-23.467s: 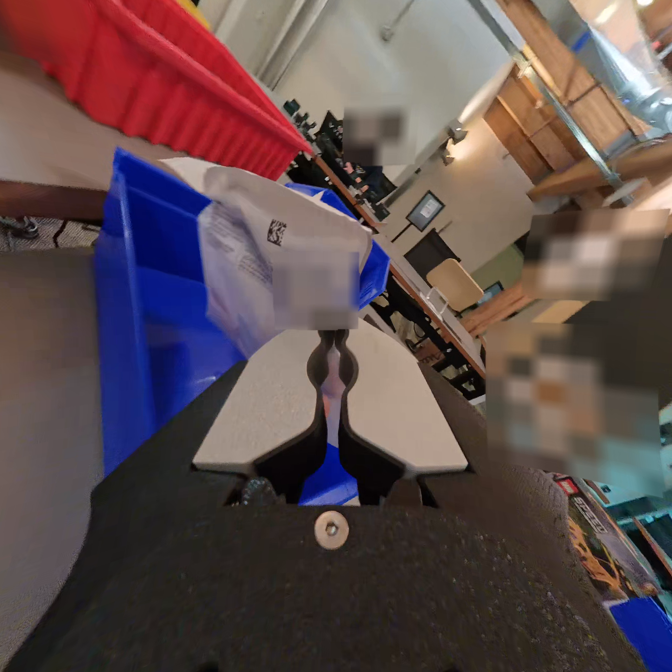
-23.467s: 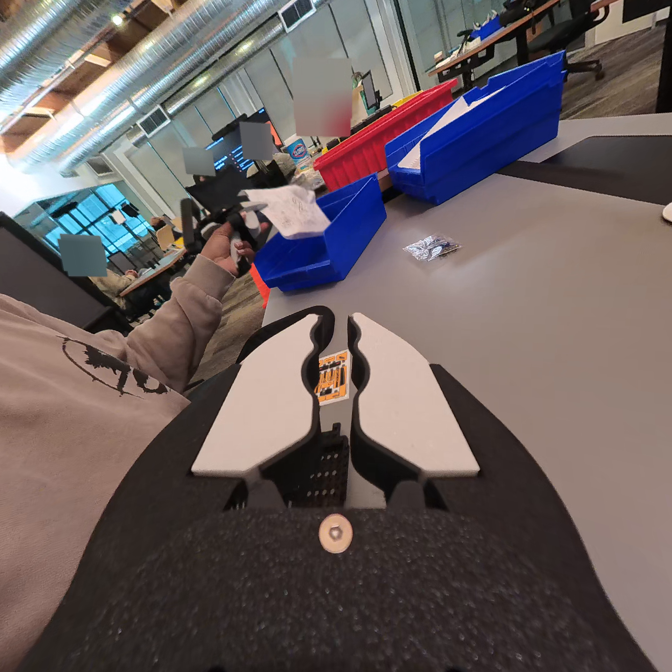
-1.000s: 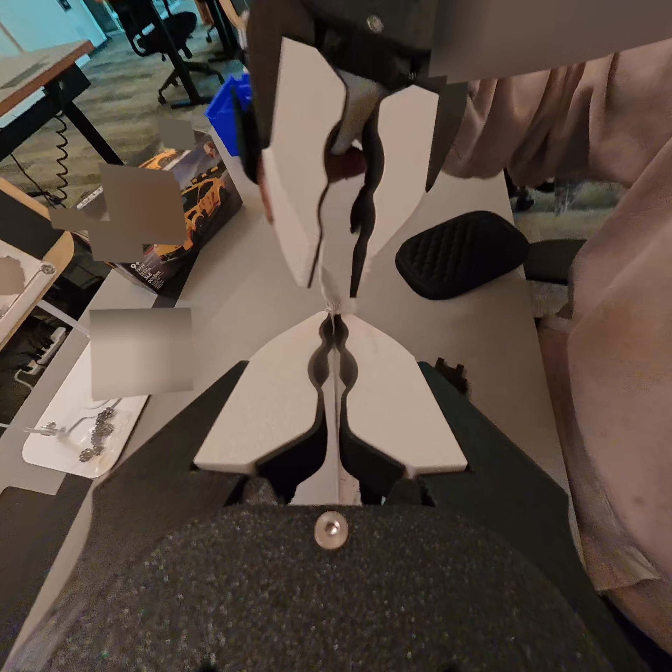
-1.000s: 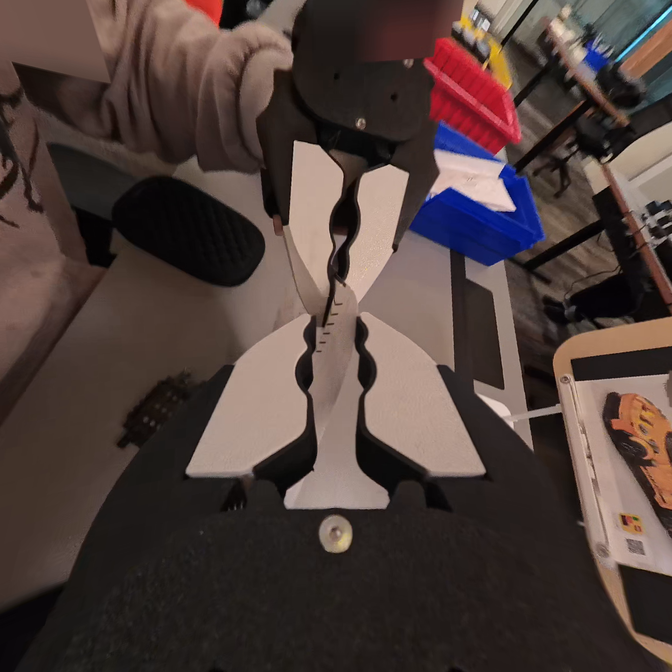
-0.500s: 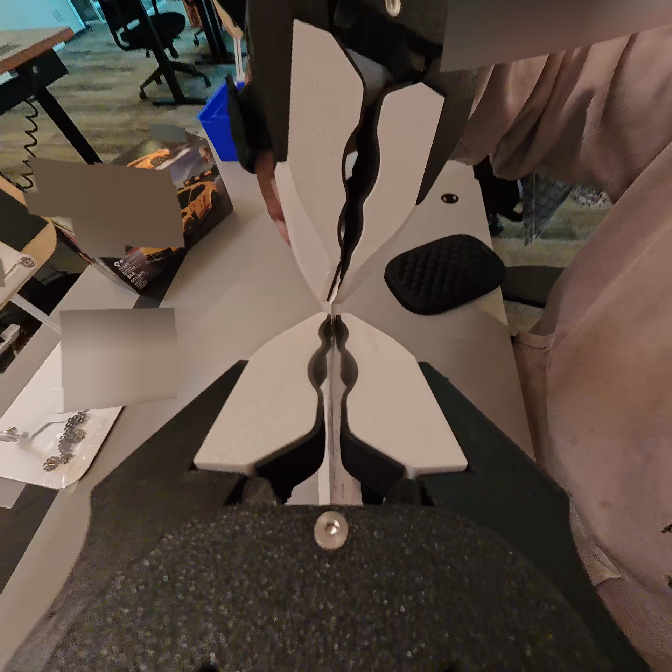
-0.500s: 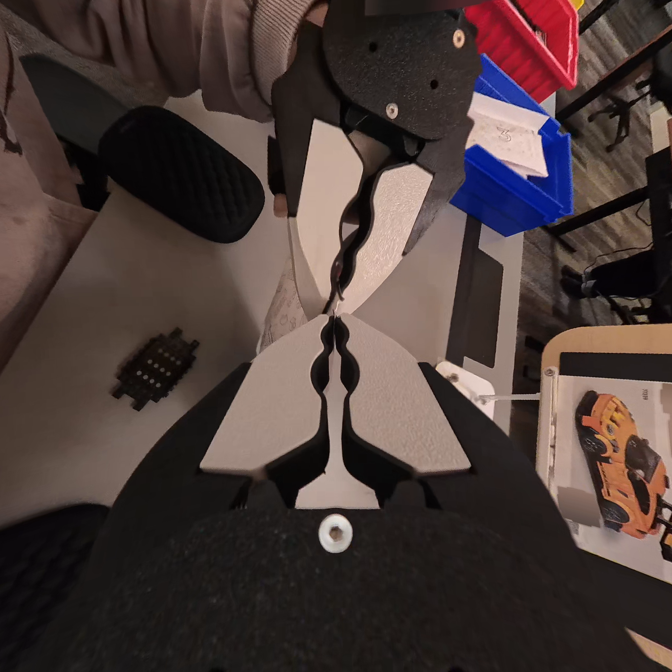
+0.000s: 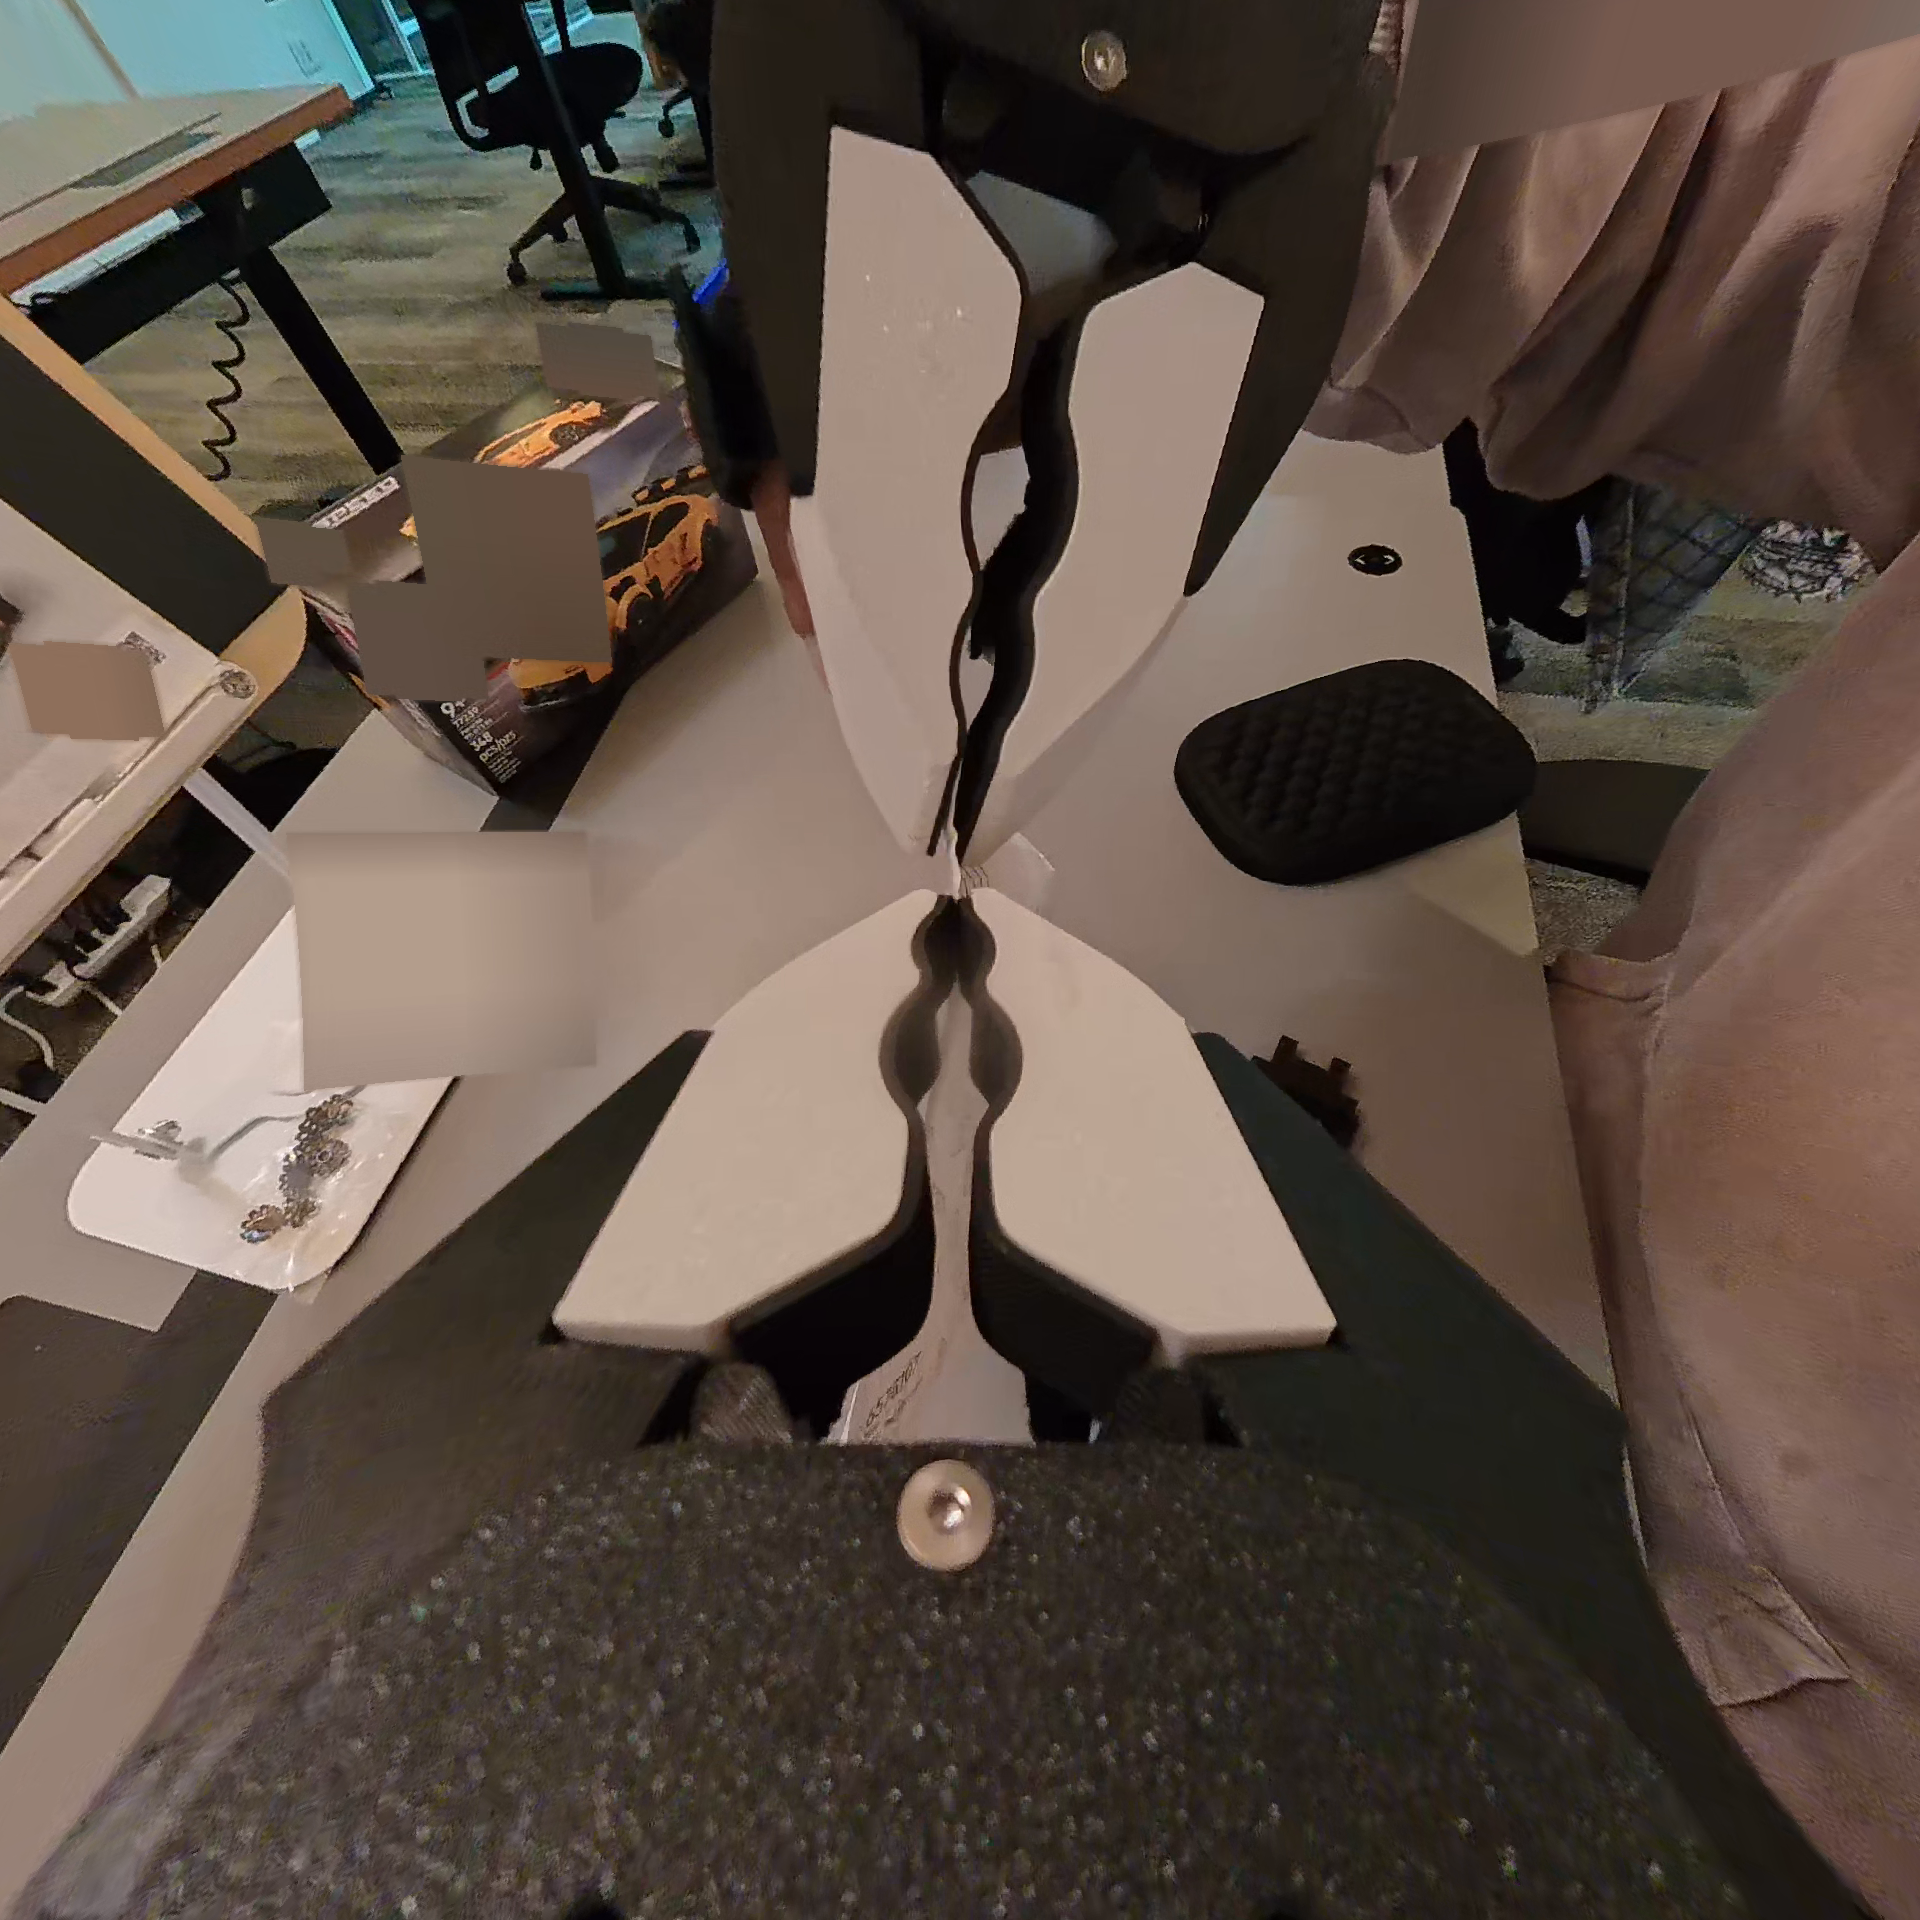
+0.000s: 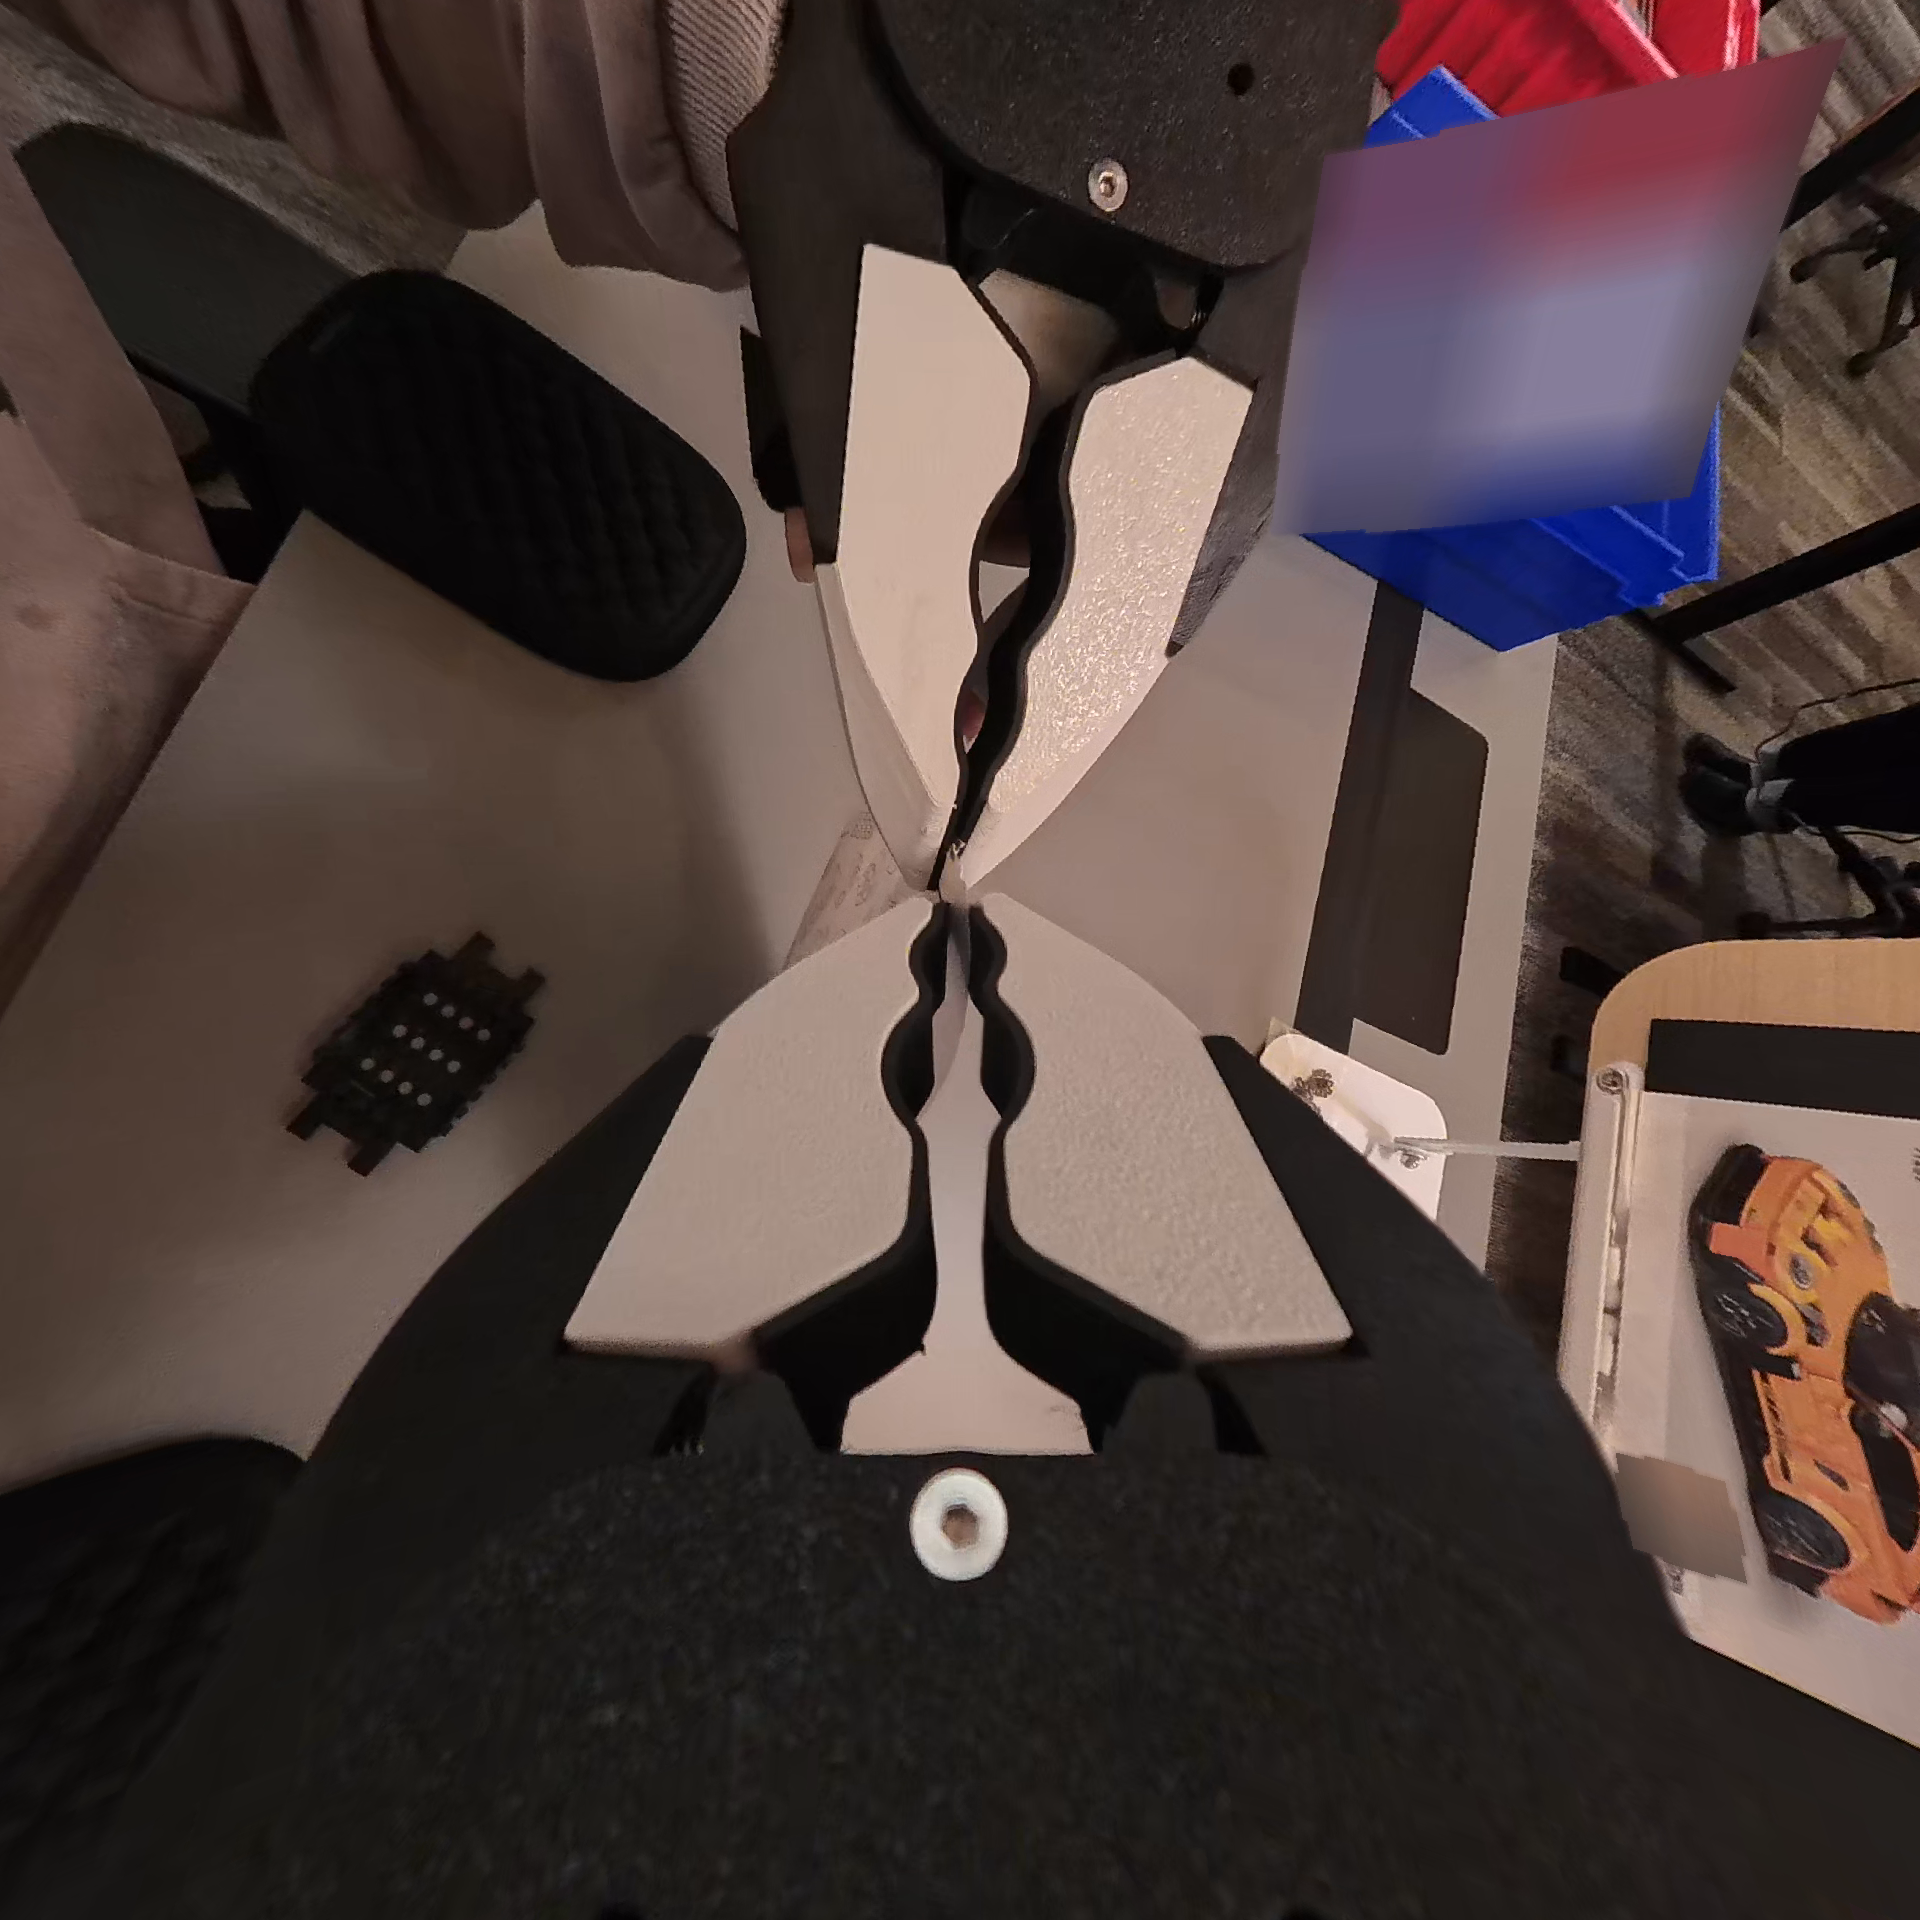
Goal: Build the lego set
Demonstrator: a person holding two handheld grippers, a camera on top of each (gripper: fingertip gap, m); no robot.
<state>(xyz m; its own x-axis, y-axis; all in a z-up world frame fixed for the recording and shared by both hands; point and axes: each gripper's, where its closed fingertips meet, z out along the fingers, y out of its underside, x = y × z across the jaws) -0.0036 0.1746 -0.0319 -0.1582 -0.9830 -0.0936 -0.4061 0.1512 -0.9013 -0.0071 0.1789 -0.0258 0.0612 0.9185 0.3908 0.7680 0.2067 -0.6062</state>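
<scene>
Here the left gripper [image 7: 951, 909] and the right gripper [image 8: 951, 914] are meeting tip to tip above the pale grey tabletop [image 8: 416, 790], each with its white fingers [image 7: 790, 1153] pressed together on the thin white paper parts bag [image 7: 1013, 868], whose edge is peeking out beside the tips. Both are pinching the same top edge from opposite sides, so the step in hand looks like tearing the bag open to get at its pieces.

The next move probably calls for pulling the two grips apart, or twisting one against the other, while both clamps are holding firm; a weak pinch would let the paper slip rather than rip, and the contents could scatter when it gives.

Farther out, a small black studded lego base assembly [image 8: 416, 1055] is lying on the tabletop to the left in the right wrist view. A clear plastic packet of small dark parts [image 7: 301, 1153] is resting near the tabletop's edge, the orange-car lego box [image 7: 582, 592] is standing behind it, and the instruction booklet showing an orange car [image 8: 1787, 1351] is sitting on a stand beside the tabletop.
</scene>
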